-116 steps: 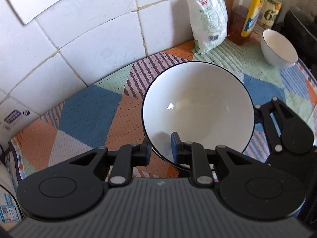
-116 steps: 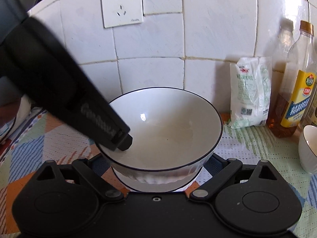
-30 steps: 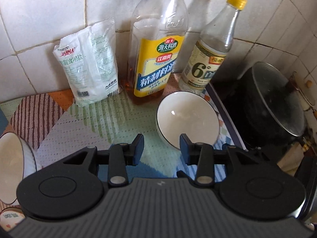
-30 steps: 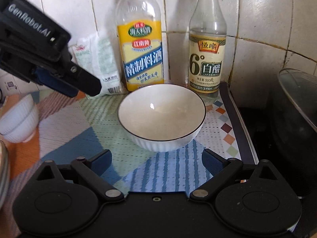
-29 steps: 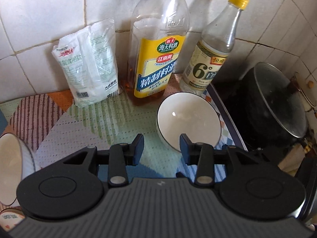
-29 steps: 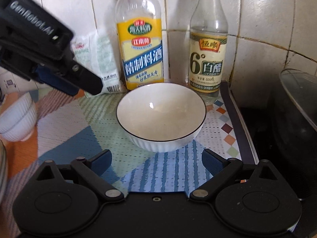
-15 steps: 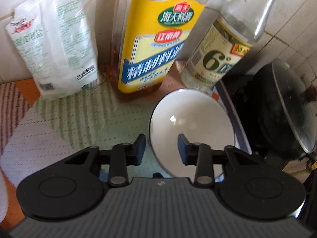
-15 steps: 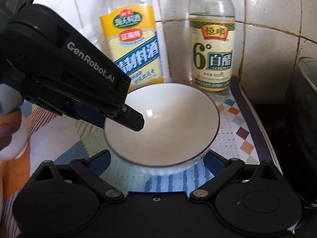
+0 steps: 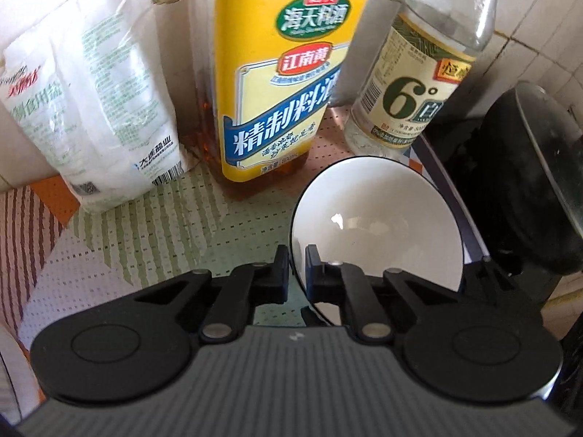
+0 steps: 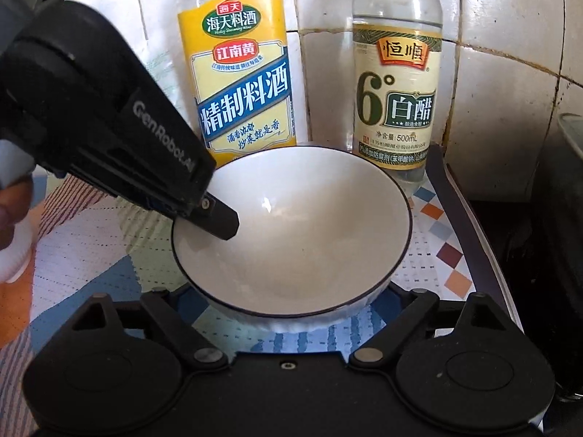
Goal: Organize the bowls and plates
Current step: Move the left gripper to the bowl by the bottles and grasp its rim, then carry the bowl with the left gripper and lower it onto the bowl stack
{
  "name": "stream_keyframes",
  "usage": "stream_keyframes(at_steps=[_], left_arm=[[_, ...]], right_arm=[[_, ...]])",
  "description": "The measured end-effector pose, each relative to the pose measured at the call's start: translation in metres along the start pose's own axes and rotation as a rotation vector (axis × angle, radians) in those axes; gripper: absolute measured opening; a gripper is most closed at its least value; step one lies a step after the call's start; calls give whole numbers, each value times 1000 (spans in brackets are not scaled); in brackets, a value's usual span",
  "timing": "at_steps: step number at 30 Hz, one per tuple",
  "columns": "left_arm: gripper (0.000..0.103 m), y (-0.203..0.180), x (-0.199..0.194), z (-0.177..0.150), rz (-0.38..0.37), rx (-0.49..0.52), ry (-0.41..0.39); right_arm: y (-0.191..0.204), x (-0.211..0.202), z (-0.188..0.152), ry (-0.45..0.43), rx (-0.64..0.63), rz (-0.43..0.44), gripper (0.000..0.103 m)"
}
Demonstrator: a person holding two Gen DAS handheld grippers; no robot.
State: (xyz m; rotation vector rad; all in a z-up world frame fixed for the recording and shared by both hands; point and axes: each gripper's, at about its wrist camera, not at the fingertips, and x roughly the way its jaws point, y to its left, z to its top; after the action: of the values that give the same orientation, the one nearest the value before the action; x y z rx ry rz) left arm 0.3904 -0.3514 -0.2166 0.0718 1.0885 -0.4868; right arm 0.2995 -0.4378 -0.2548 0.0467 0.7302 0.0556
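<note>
A small white bowl with a dark rim (image 9: 382, 225) sits on the patterned mat in front of two bottles. My left gripper (image 9: 297, 258) is shut on the bowl's left rim, one finger inside and one outside. In the right wrist view the same bowl (image 10: 302, 240) fills the middle, and the left gripper's finger (image 10: 218, 218) reaches over its rim from the left. My right gripper (image 10: 289, 291) stands wide around the bowl's near side. Its jaws are closing with the bowl between them, and the bowl hides the pads.
A cooking wine bottle (image 9: 280, 83), a vinegar bottle (image 9: 411, 98) and a white salt bag (image 9: 94, 109) stand against the tiled wall behind the bowl. A black pot (image 9: 528, 189) sits close on the right. Another white bowl (image 10: 14, 251) shows at the left edge.
The left gripper came down to the bowl and its fingers closed over the left rim. The right gripper moved in, and its fingers now flank the bowl.
</note>
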Motion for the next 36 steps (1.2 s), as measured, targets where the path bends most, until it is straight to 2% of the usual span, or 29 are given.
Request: stream_keyframes(at_steps=[9, 12, 18, 21, 25, 36], left_arm=[[8, -17, 1, -3, 60, 157, 8], [8, -18, -6, -6, 38, 164, -12], [9, -25, -18, -14, 40, 235, 3], [9, -27, -31, -19, 47, 245, 5], [10, -27, -50, -28, 35, 310, 0], [10, 9, -123, -54, 33, 297, -16]], right_arm=[[6, -3, -7, -29, 5, -13, 94], [8, -10, -14, -49, 38, -18, 94], [12, -25, -24, -74, 51, -34, 94], [17, -38, -27, -93, 56, -33, 94], [27, -55, -30, -117, 35, -44, 94], [94, -100, -27, -159, 2, -54, 94]])
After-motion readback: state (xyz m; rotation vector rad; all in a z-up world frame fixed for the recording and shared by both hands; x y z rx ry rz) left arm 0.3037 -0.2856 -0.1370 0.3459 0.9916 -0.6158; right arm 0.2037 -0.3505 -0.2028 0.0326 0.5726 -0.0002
